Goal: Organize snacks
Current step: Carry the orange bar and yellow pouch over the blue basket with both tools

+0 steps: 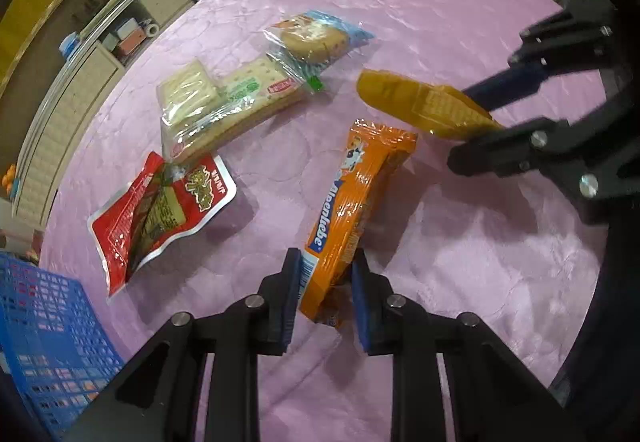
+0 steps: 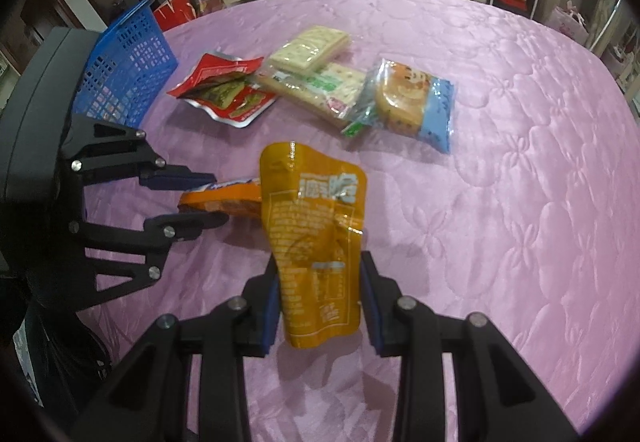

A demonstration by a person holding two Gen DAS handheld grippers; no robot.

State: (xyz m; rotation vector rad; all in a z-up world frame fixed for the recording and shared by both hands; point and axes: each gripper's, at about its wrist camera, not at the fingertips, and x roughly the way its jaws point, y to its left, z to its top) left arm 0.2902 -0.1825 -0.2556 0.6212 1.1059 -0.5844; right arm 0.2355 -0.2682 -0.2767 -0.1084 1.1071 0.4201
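An orange Alpenliebe candy pack (image 1: 352, 198) stands on its long edge on the pink tablecloth, and my left gripper (image 1: 326, 270) is shut on its near end, both blue pads against its sides. The right wrist view shows that left gripper (image 2: 220, 198) at the left with the orange pack (image 2: 224, 202) between its fingers. My right gripper (image 2: 320, 274) is shut on a yellow pouch (image 2: 316, 226), which it holds upright above the cloth. From the left wrist view, the right gripper (image 1: 460, 126) and yellow pouch (image 1: 420, 102) hang just beyond the orange pack.
A blue mesh basket (image 2: 128, 66) stands at the table's left edge, also visible as the basket (image 1: 44, 338). Behind the grippers lie a red pouch (image 2: 228, 94), two cracker packs (image 2: 316, 78) and a round cake in a blue wrapper (image 2: 412, 102). Cabinets and shelves stand beyond the table.
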